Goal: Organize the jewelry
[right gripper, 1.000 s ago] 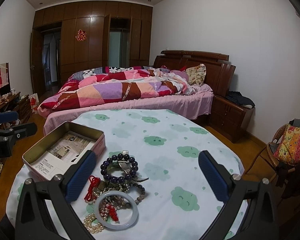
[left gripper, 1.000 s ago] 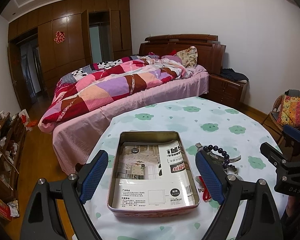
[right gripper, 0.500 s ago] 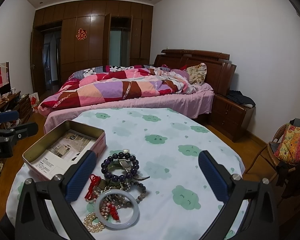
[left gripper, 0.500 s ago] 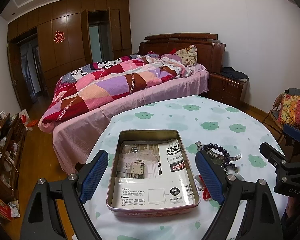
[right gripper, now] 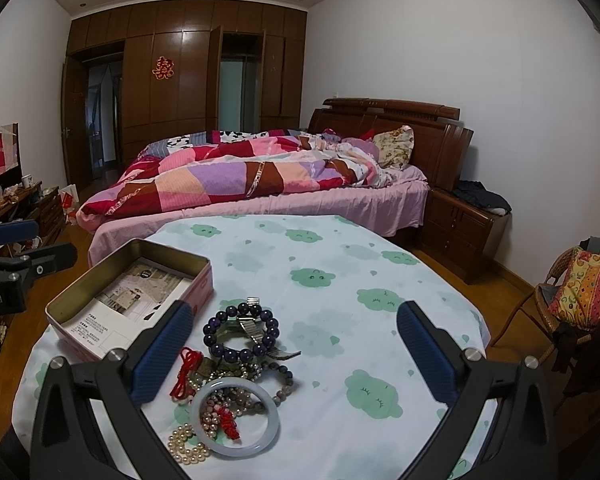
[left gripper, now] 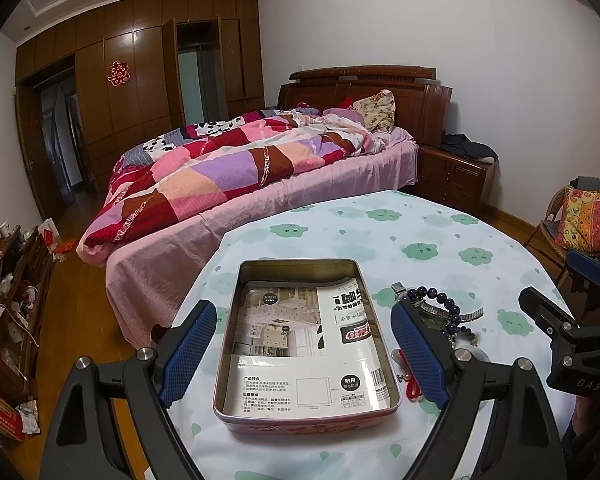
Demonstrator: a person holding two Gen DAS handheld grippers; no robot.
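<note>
An open metal tin (left gripper: pixel 385 352) lined with printed paper sits on the round table; it also shows in the right wrist view (right gripper: pixel 86 290). A jewelry pile lies to its right: a dark purple bead bracelet (right gripper: pixel 216 326), a pale jade bangle (right gripper: pixel 274 420), a pearl string (right gripper: pixel 182 448), a red cord (right gripper: pixel 188 364) and a metal watch band (right gripper: pixel 254 328). The bead bracelet also shows in the left wrist view (left gripper: pixel 452 312). My left gripper (left gripper: pixel 304 354) is open, straddling the tin. My right gripper (right gripper: pixel 290 350) is open above the pile.
The table wears a white cloth with green clouds (right gripper: pixel 340 280). A bed with a patchwork quilt (right gripper: pixel 240 176) stands behind it. A nightstand (right gripper: pixel 464 232) is at the right, a wicker chair with a cushion (right gripper: pixel 584 292) beside the table, and a cluttered low cabinet (left gripper: pixel 12 280) at the left.
Both grippers have drifted slightly; the tin and the jewelry pile sit a little lower and nearer in the views. Nothing was grasped or moved.
</note>
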